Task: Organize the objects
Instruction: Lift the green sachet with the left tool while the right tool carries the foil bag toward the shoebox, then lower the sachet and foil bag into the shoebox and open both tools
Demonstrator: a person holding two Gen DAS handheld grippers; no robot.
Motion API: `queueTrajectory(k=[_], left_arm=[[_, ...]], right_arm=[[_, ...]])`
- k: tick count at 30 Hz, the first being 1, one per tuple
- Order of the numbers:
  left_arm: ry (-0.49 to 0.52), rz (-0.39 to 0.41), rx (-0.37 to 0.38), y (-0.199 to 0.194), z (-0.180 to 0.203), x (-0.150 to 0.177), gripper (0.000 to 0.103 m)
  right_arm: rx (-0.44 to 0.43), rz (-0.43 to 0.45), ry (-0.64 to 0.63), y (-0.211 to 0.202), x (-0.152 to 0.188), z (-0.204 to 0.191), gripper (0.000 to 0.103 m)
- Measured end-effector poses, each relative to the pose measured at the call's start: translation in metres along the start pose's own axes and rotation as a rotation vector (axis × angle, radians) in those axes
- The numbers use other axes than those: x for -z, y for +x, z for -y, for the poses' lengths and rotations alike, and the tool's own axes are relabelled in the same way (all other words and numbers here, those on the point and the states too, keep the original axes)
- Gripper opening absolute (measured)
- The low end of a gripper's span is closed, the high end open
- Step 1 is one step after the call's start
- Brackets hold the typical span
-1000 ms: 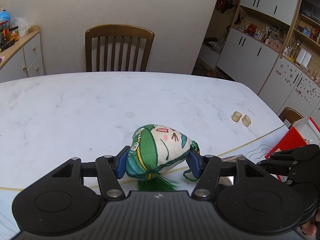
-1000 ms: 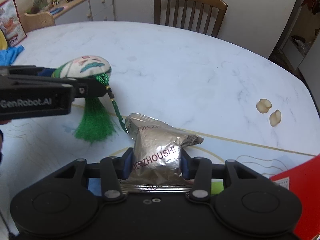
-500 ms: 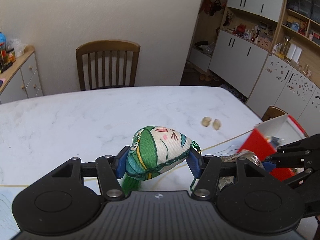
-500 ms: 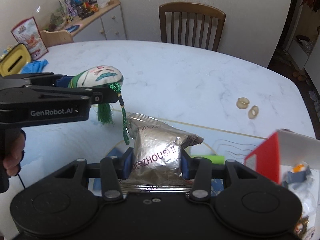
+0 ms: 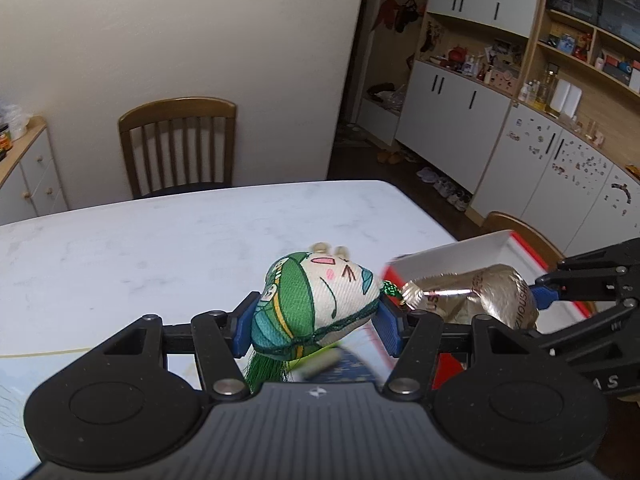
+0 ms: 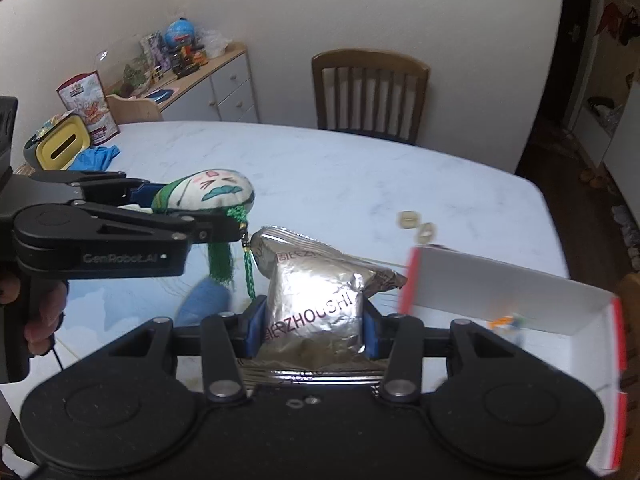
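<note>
A wooden slat-back chair (image 5: pixel 178 146) stood against the cream wall behind the marble counter (image 5: pixel 160 240). White cupboards under open wooden shelves (image 5: pixel 472 92) lined the right wall, with shoes (image 5: pixel 444 188) on the dark floor below. At the counter's far left corner lay a yellow tissue box (image 6: pixel 60 146) and a blue cloth (image 6: pixel 96 158), before a cluttered sideboard (image 6: pixel 208 80)

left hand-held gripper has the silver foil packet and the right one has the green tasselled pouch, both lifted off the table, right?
Swapped. The left wrist view shows the left hand-held gripper shut on the green tasselled pouch; the right hand-held gripper holds the silver foil packet. Both are lifted off the table.
</note>
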State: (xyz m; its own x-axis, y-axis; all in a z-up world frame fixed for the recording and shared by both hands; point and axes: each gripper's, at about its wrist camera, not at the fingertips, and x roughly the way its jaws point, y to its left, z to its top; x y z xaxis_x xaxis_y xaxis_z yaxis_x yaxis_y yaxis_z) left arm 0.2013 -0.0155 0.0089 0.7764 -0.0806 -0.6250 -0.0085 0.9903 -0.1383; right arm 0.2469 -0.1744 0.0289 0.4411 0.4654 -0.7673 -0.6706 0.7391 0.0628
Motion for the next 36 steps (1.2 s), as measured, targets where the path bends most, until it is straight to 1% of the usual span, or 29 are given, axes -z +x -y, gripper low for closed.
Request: queueTrajectory(k=[5,10,17,23,28,32,36], left_arm=[[0.01,-0.008,0.025,0.009,0.045,-0.002,0.059],[0.033,-0.026,0.053,0.023,0.089,-0.002,0.059],[0.075,-0.065,0.085,0.045,0.136,0.004,0.059],[0.109,-0.116,0.088,0.067,0.163,0.013,0.059],[0.138,-0.173,0.07,0.087,0.176,0.021,0.059],[0.164,-0.223,0.068,0.103,0.191,0.029,0.059],[0.198,-0.263,0.067,0.118,0.204,0.034,0.059]], right_arm=[[0.031,0.022,0.021,-0.018,0.014,0.039,0.045],[0.036,0.037,0.056,-0.031,0.029,0.08,0.045],[0.074,0.037,0.114,-0.04,0.049,0.137,0.045],[0.098,0.022,0.122,-0.04,0.062,0.171,0.045],[0.118,0.004,0.141,-0.035,0.068,0.197,0.045],[0.103,-0.02,0.154,-0.025,0.071,0.211,0.045],[0.082,-0.054,0.138,-0.012,0.075,0.215,0.045]])
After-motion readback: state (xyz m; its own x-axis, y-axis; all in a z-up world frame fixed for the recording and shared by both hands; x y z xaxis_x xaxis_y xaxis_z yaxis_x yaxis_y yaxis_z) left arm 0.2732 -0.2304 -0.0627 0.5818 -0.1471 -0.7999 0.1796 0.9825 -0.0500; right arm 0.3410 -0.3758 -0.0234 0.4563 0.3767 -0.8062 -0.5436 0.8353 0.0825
